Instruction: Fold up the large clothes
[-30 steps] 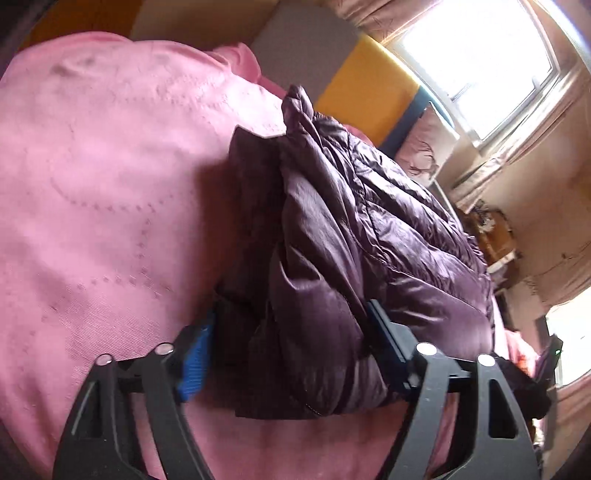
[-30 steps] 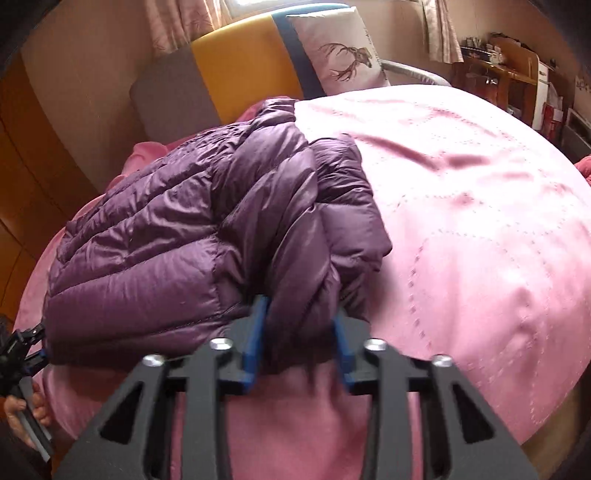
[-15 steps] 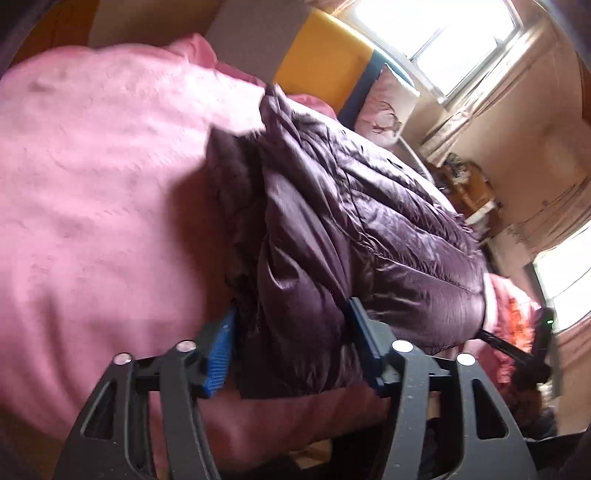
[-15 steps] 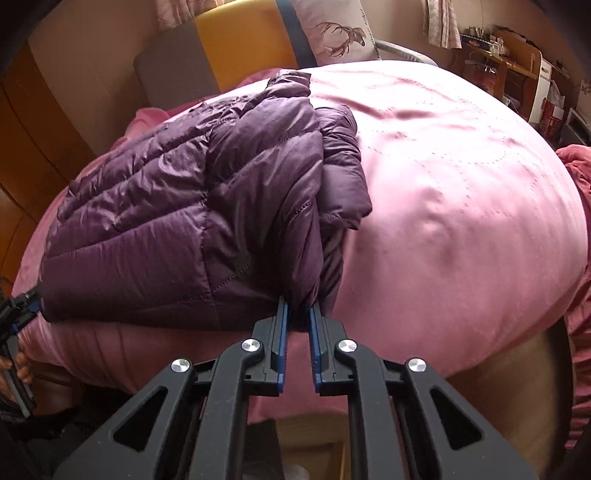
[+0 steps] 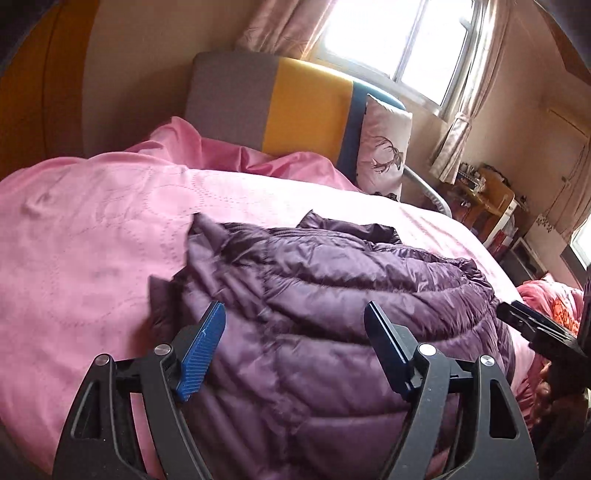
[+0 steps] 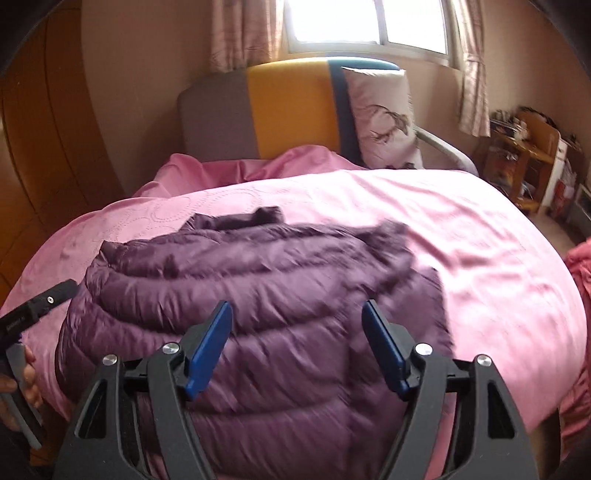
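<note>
Jaws on our left hand-held gripper [image 5: 293, 325] stood spread, having just been opening, with the purple down jacket [image 5: 332, 314] seen between and beyond the blue pads [image 5: 202, 350] but not pinched by them. Our right hand-held gripper [image 6: 297, 326] had likewise just been opening and stood released, its pads clear of the cloth. We judged the fold mostly done: the jacket lay as a thick, puffy bundle at the near edge of the bed [image 6: 498, 258], on the pink bedspread [image 5: 92, 240], with a collar or sleeve end poking out at the far side. What was left, as we saw it, was perhaps a tidying press or a last fold, since the bundle looked loose. Further out were the grey, yellow and blue headboard [image 6: 288, 110], a pillow with a deer print [image 6: 380, 118] leaning on it, curtains at the window [image 6: 369, 22] and a cluttered wooden shelf [image 6: 528, 147] to the right. Nothing lay on the bedspread near the jacket to hinder us
</note>
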A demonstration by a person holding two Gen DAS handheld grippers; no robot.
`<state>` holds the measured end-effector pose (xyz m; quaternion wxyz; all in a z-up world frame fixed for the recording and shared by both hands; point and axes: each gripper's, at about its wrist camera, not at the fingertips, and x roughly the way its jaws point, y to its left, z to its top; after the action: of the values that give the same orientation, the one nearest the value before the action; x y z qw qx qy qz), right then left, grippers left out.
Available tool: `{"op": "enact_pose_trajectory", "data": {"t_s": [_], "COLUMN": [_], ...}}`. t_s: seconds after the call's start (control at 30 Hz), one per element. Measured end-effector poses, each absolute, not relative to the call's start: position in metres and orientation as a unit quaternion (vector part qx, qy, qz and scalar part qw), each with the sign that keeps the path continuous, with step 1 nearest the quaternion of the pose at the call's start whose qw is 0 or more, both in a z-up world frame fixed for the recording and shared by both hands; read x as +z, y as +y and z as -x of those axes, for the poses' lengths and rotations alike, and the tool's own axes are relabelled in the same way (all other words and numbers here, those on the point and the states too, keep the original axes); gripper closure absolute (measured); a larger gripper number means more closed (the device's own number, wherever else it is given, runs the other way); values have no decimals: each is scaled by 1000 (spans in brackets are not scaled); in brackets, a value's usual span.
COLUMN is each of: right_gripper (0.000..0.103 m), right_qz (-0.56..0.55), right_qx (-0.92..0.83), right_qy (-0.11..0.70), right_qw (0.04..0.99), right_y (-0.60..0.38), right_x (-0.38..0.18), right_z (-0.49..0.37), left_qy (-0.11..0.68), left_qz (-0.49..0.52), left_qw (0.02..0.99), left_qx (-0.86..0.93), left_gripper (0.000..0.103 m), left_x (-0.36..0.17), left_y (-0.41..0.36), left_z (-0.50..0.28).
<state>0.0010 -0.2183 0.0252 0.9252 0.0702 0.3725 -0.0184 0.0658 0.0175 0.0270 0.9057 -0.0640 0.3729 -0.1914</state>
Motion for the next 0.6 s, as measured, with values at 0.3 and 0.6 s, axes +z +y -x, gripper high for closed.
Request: {"op": "enact_pose_trajectory", "data": {"t_s": [0.3, 0.6], "right_gripper": [18, 11], "right_qz": [-15, -46], "right_qx": [-65, -63], "right_qy": [398, 401], "right_qw": [915, 913], "right_y": [-206, -235], "right_x": [-29, -55], "right_z": [-46, -43], "left_qy": [378, 399], "left_qz": [26, 7], "left_qw": [903, 893], "left_qx": [-203, -208], "left_gripper": [22, 21], "left_x": [13, -12], "left_y": [-23, -39], "left_z": [-84, -92]}}
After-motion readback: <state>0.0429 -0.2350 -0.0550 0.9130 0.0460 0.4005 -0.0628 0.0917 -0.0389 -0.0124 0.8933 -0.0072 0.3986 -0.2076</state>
